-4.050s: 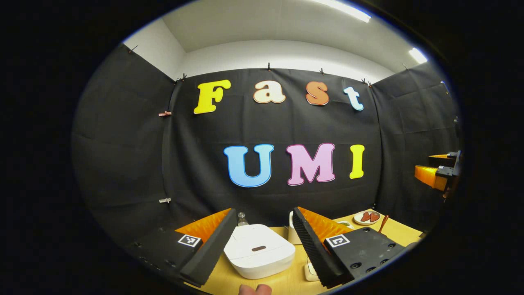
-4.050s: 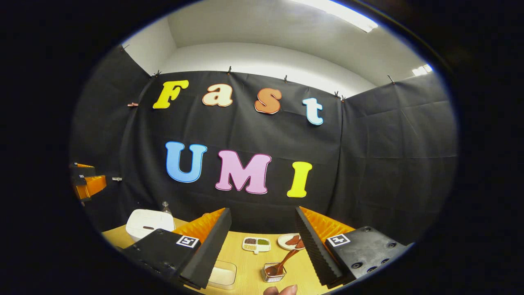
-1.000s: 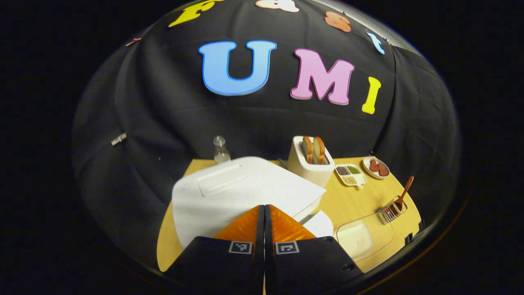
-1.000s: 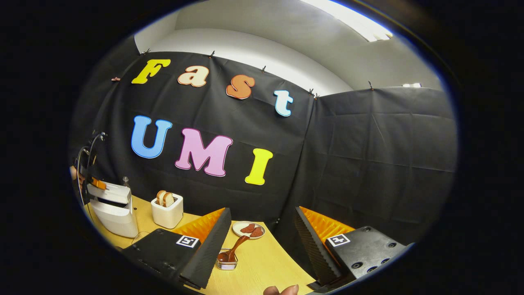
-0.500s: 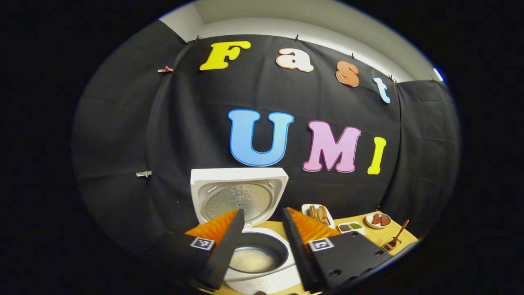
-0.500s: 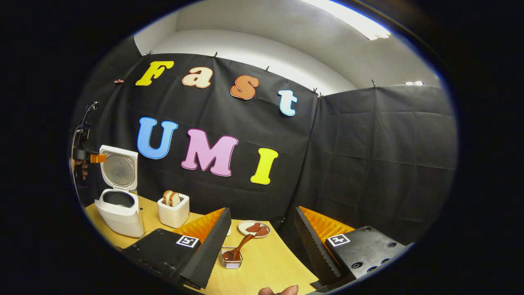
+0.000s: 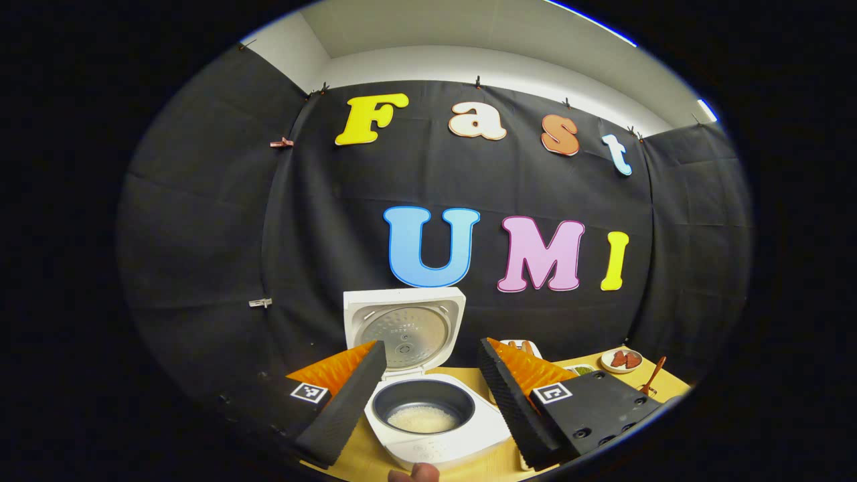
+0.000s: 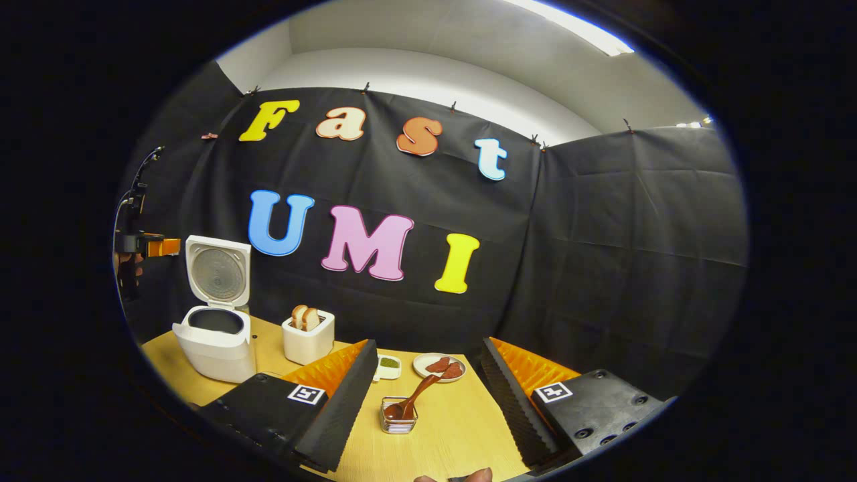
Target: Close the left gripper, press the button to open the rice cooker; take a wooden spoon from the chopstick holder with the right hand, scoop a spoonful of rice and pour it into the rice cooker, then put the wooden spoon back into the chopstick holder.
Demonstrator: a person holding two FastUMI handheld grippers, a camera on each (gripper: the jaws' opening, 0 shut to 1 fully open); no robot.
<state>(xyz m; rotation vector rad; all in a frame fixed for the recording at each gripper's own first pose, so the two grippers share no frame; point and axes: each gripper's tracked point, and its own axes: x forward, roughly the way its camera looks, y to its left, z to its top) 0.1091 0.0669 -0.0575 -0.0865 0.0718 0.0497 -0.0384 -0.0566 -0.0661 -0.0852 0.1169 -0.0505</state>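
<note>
Glossy white plastic rice cooker [image 7: 442,438], matt wooden table [image 8: 448,428], wooden spoon [image 8: 416,395].

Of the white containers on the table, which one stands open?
The white rice cooker at the table's left end: its lid stands upright, exposing the dark inner pot with rice. The white toaster beside it holds bread slices.
</note>
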